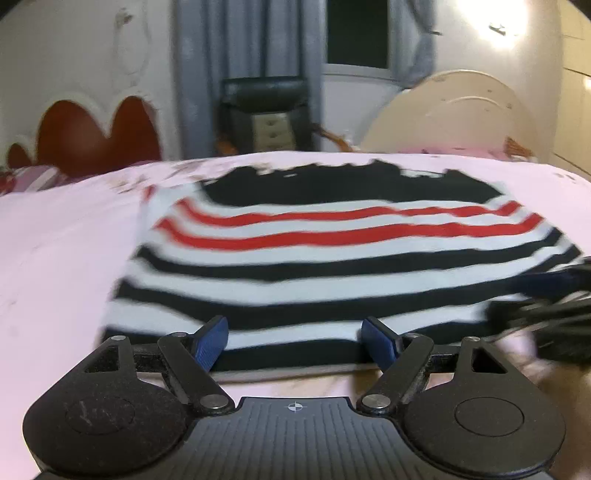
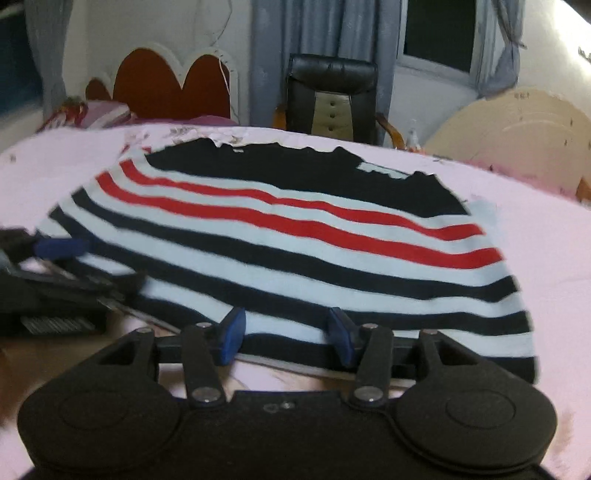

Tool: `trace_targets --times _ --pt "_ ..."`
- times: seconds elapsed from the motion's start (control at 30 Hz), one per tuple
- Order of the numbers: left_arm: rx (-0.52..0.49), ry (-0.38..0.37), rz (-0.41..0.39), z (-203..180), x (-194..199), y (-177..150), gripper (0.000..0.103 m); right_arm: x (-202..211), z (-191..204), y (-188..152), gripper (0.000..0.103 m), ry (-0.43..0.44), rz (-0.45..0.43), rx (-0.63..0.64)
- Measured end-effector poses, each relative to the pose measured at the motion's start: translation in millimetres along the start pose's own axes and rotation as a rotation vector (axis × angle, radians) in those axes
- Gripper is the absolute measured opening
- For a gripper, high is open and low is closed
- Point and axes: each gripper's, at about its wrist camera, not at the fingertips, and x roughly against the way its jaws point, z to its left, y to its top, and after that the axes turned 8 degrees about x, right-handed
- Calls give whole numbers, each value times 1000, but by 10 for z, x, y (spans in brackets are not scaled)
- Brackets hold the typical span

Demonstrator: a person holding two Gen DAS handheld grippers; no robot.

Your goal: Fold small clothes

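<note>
A small striped sweater (image 1: 314,251), black at the top with red, white and black bands, lies flat on the pink bed sheet (image 1: 62,258); it also shows in the right wrist view (image 2: 295,240). My left gripper (image 1: 293,343) is open and empty at the sweater's near hem, left of centre. My right gripper (image 2: 286,338) is open and empty at the near hem, further right. Each gripper shows at the edge of the other's view: the right one (image 1: 546,314), the left one (image 2: 62,273). Both frames are motion-blurred.
A black office chair (image 2: 332,96) stands beyond the bed, in front of grey curtains (image 2: 317,33). A red and white scalloped headboard (image 2: 170,85) is at the back left. A cream round board (image 2: 517,125) leans at the back right. Striped pillows (image 2: 99,112) lie near the headboard.
</note>
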Motion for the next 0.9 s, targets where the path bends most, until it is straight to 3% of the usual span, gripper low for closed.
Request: trace_targets --times 0.23,0.37,0.5,0.7,0.9 --pt "36 7 4 466 92 -49 79 205 -758 -329 48 -125 54 -85" --pt "38 28 11 419 59 -32 79 221 -978 -394 48 -89 67 -151" --pt "46 36 14 400 34 -19 79 286 -1060 -373 15 -107 51 -189" --pt "48 38 19 397 42 -26 79 240 -1203 -457 13 -66 64 -227" --pt "54 41 -3 399 39 -67 79 209 -1121 -437 16 -88 68 -164"
